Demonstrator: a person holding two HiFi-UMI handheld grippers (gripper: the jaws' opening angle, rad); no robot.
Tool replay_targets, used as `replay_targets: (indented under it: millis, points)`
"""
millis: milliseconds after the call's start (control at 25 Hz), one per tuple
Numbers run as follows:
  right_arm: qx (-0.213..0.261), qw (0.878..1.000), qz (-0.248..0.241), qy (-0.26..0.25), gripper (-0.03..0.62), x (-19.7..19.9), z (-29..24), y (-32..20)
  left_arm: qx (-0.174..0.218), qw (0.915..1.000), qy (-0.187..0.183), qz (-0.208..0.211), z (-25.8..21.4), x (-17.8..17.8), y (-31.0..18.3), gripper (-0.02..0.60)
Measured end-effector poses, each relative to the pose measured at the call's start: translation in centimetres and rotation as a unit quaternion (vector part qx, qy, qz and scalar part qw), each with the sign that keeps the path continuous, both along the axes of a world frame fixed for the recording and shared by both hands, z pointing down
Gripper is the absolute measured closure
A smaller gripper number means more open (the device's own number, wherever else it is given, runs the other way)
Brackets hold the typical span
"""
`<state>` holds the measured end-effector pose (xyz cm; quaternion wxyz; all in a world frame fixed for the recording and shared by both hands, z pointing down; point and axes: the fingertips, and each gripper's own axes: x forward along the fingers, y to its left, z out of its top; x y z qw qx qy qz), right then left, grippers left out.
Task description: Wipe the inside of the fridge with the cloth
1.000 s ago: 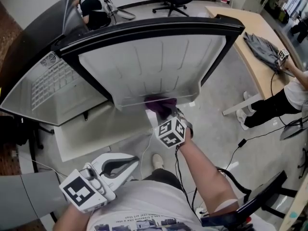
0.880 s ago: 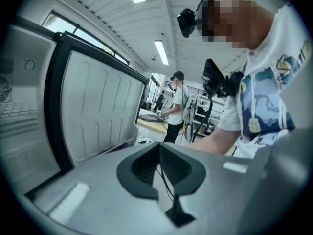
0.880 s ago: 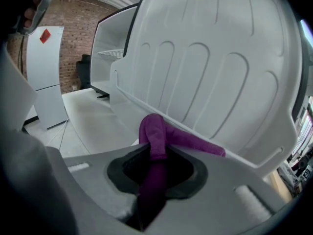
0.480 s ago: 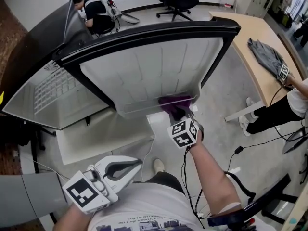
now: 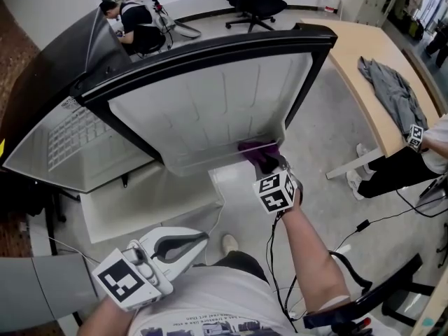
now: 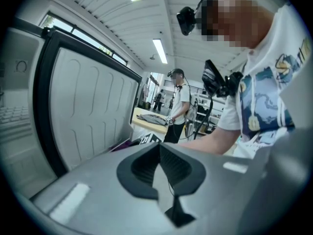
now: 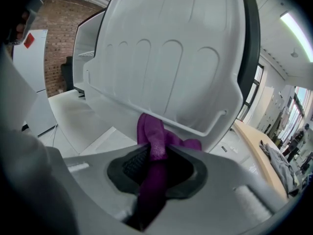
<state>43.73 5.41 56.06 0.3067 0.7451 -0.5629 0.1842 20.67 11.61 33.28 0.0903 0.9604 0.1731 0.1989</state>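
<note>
- Wiping: right gripper (image 5: pixel 270 164), pinching purple cloth (image 5: pixel 255 149), has slid rightward along door shelf (image 5: pixel 199 161) just ahead, now at its corner.
- Left gripper (image 5: pixel 198 239) pressed together, empty; this edge looks covered.

Left tool (image 6: pixel 159 146) jaws together, nothing between; white ribbed fridge door (image 6: pixel 93 111) at left.

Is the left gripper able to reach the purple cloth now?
Likely not: the left gripper sits shut by the torso, well short of the purple cloth, which the right gripper clamps at the fridge door.
</note>
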Motion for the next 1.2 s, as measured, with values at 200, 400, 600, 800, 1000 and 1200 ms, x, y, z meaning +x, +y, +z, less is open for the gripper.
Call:
replay_targets:
  millis: [200, 400, 600, 800, 1000, 1200]
  points:
    - [0.004, 1.0, 0.013, -0.003, 0.517, 1.3, -0.2, 1.1, 0.001, 1.0, 0.001, 0.002, 0.0, 0.5, 0.5, 0.577]
    - [0.008, 1.0, 0.018, -0.005, 0.517, 1.6, -0.2, 2.0, 0.002, 1.0, 0.0, 0.004, 0.1, 0.8, 1.1, 0.577]
    - [0.007, 1.0, 0.019, -0.013, 0.517, 1.6, 0.0, 3.0, 0.002, 1.0, 0.001, 0.008, 0.1, 1.2, 1.9, 0.577]
    - [0.003, 0.999, 0.028, -0.015, 0.517, 2.0, 0.3, 4.0, 0.001, 0.9999, -0.001, 0.015, 0.1, 1.5, 2.6, 0.577]
    - [-0.005, 0.999, 0.048, -0.013, 0.517, 3.0, 0.8, 5.8, 0.0, 0.9998, 0.001, 0.019, 0.3, 1.7, 3.0, 0.577]
    - [-0.009, 0.998, 0.06, -0.02, 0.518, 3.0, 0.6, 7.9, -0.006, 0.9998, 0.0, 0.017, 0.1, 1.4, 3.2, 0.577]
